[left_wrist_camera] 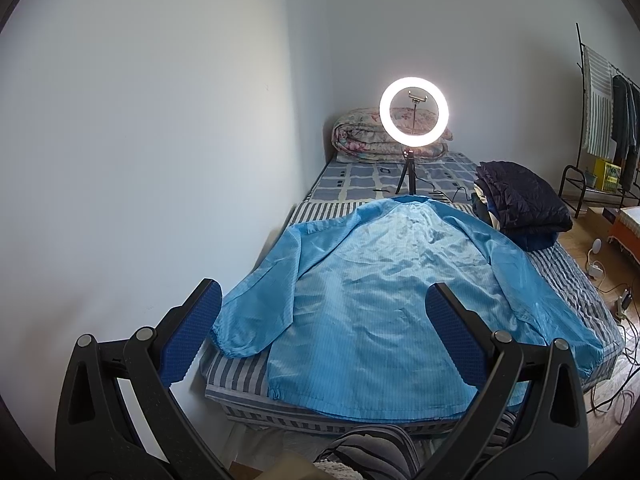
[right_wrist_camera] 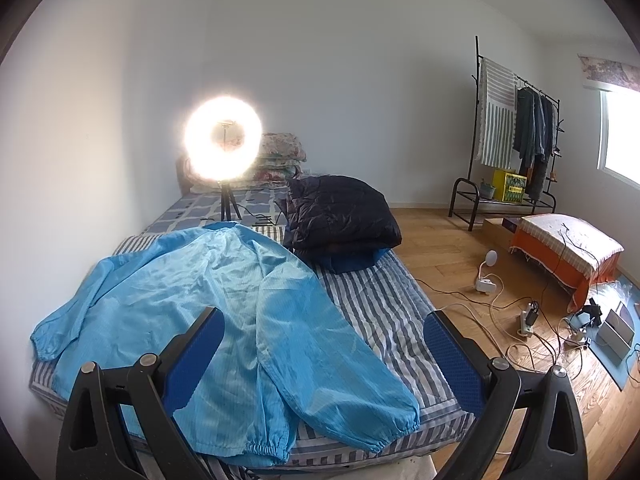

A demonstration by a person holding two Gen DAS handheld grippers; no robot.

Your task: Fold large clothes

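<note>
Striped bed bears the blue jacket spread flat, collar toward the ring light. Left gripper and right gripper hover above its hem, both wide apart and empty. Folding looks unstarted; next, I judge, each must pinch a sleeve cuff and carry it inward.

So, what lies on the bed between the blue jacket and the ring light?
Only bare bedsheet separates the blue jacket from the ring light, visible in both wrist views.

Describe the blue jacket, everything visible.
The blue jacket is light blue, thin and shiny, with a faint grid weave and a darker collar. It lies spread flat and wrinkled on the striped bed sheet, collar toward the ring light, both long sleeves angled outward, cuffs elasticated. Neither open gripper touches it.
</note>
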